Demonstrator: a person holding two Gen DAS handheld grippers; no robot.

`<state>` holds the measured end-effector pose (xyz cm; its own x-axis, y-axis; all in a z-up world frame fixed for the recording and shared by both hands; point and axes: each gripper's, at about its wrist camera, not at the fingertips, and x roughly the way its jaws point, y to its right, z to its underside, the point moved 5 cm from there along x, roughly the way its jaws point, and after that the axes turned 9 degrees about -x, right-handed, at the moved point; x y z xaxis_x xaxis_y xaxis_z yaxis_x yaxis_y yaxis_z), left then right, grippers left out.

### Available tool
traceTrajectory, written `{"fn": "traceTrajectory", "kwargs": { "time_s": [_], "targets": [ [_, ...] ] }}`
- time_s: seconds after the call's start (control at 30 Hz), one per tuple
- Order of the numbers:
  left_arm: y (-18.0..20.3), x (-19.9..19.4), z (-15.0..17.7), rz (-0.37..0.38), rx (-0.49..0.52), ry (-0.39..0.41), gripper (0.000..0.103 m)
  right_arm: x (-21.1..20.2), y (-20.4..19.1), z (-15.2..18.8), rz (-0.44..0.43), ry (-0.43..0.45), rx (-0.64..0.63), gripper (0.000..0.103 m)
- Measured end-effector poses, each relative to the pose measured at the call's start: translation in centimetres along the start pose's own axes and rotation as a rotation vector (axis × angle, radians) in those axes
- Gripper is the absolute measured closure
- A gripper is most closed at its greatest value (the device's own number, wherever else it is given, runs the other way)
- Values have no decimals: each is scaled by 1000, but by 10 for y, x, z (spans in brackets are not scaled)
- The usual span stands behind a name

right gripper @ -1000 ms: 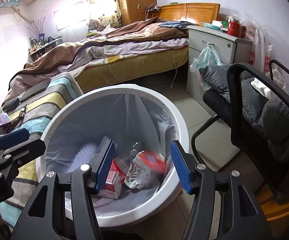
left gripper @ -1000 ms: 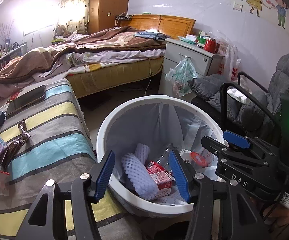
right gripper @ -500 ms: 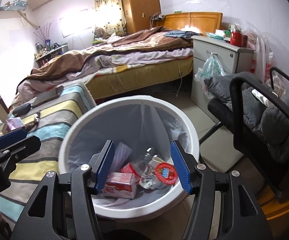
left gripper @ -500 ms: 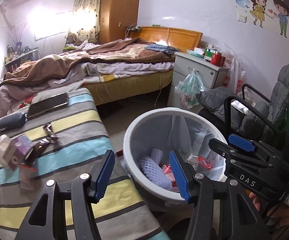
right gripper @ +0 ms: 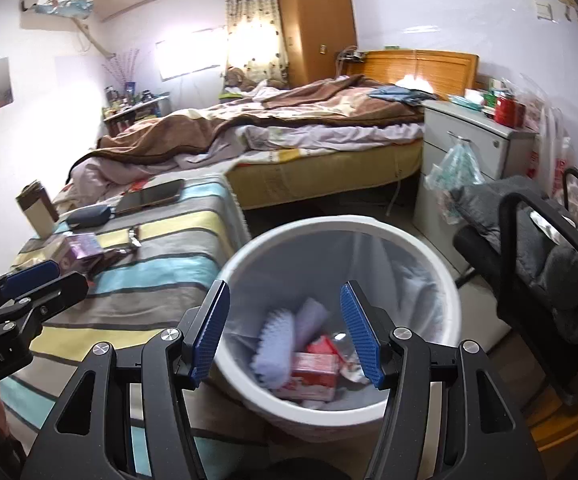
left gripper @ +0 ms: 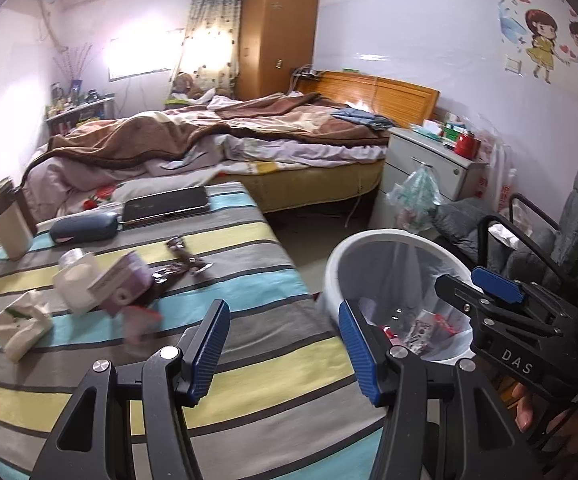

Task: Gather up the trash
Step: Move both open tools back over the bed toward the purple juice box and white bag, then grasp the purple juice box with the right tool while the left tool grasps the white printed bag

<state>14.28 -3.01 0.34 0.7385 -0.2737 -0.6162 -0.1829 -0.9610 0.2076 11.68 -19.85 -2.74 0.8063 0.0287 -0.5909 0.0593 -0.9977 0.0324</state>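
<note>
While both tongs stand with jaws spread wide and nothing between them, the left gripper (left gripper: 285, 350) hangs over the striped cloth-covered table (left gripper: 249, 384), where a purple carton (left gripper: 123, 286), a crumpled white tissue (left gripper: 21, 326) and dark snack wrappers (left gripper: 183, 262) lie. Just beside the table, the right gripper (right gripper: 285, 330) hovers above the round white plastic-lined bin (right gripper: 445, 280), which holds a red carton (right gripper: 315, 368).
</note>
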Motion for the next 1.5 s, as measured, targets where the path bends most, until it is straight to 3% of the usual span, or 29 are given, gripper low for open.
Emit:
{"fn": "traceTrajectory", "kwargs": {
  "time_s": [0.37, 0.93, 1.17, 1.5],
  "targets": [
    [-71, -27, -1, -82, -77, 46, 46, 1, -51, -12, -82, 52, -91, 43],
    [-207, -47, -1, -235, -214, 50, 43, 26, -136, -19, -287, 9, -201, 38],
    [-256, -48, 0, -261, -287, 41, 41, 38, -169, -21, -318, -19, -260, 38],
    [-296, -29, -5, -269, -287, -5, 37, 57, -193, -30, -314, -46, -292, 38]
  ]
}}
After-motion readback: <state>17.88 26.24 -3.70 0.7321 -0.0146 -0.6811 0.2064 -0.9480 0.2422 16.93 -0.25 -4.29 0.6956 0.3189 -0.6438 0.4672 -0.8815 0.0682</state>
